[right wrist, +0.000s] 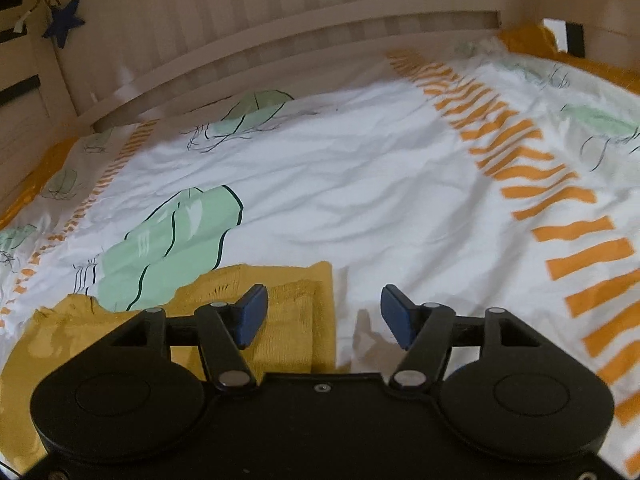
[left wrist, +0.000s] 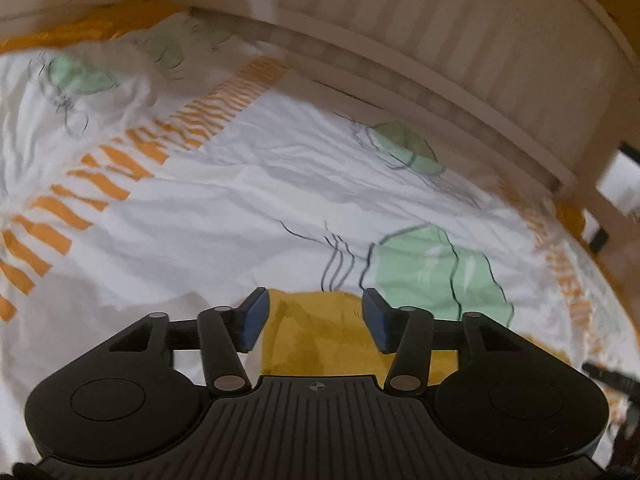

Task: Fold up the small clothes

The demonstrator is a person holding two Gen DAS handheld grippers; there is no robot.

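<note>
A mustard-yellow knitted garment (left wrist: pixel 316 332) lies on the white bed cover. In the left wrist view it sits right below and between the fingers of my left gripper (left wrist: pixel 316 320), which is open and empty above it. In the right wrist view the garment (right wrist: pixel 280 320) lies at the lower left, folded with a straight right edge. My right gripper (right wrist: pixel 324 316) is open and empty; its left finger (right wrist: pixel 252 316) is over the garment's right part and its right finger (right wrist: pixel 396 318) is over the bare cover.
The white cover (right wrist: pixel 360 184) has green leaf prints and orange striped bands (right wrist: pixel 560 216). A wooden slatted headboard (right wrist: pixel 280 28) runs along the far side. A blue star (right wrist: pixel 64 20) hangs at the far left. A crumpled bit of the cover (left wrist: pixel 100 84) lies at the far left.
</note>
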